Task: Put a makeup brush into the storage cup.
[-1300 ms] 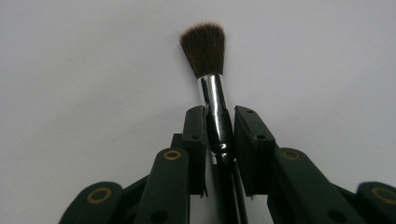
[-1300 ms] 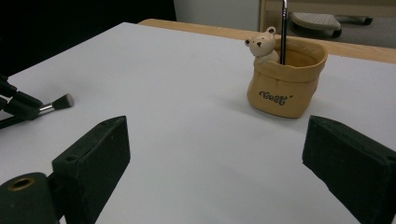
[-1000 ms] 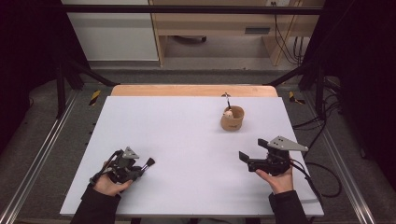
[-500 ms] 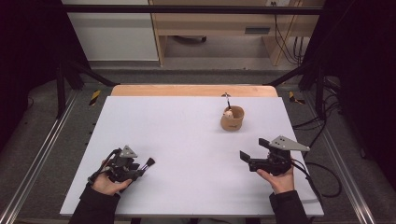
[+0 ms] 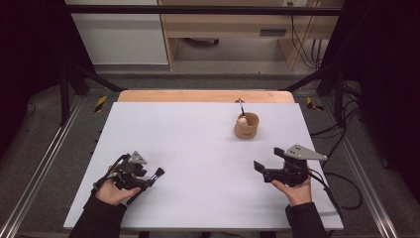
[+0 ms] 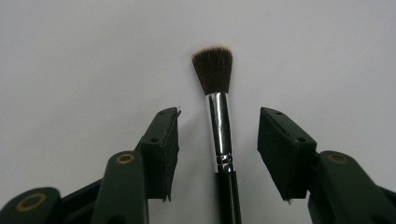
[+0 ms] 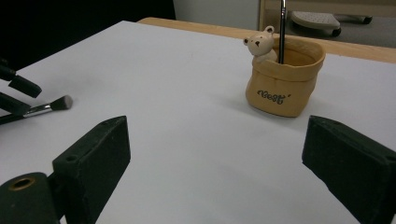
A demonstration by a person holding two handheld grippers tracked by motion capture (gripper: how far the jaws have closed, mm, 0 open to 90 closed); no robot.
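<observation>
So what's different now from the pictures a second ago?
The left gripper has just been opening its jaws. The brush lies between them, but the pads stand apart from it, so it's let go. The brush, the right gripper with its open jaws, and the little holder with the bear stayed where they were.

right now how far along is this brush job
Done: one thin-handled item already stands in the tan bag-shaped holder with a small bear figure. In hand: the left gripper has just been opening its jaws; the black-handled, silver-ferruled makeup brush lies between them, untouched. Left: getting it into the holder.
</observation>
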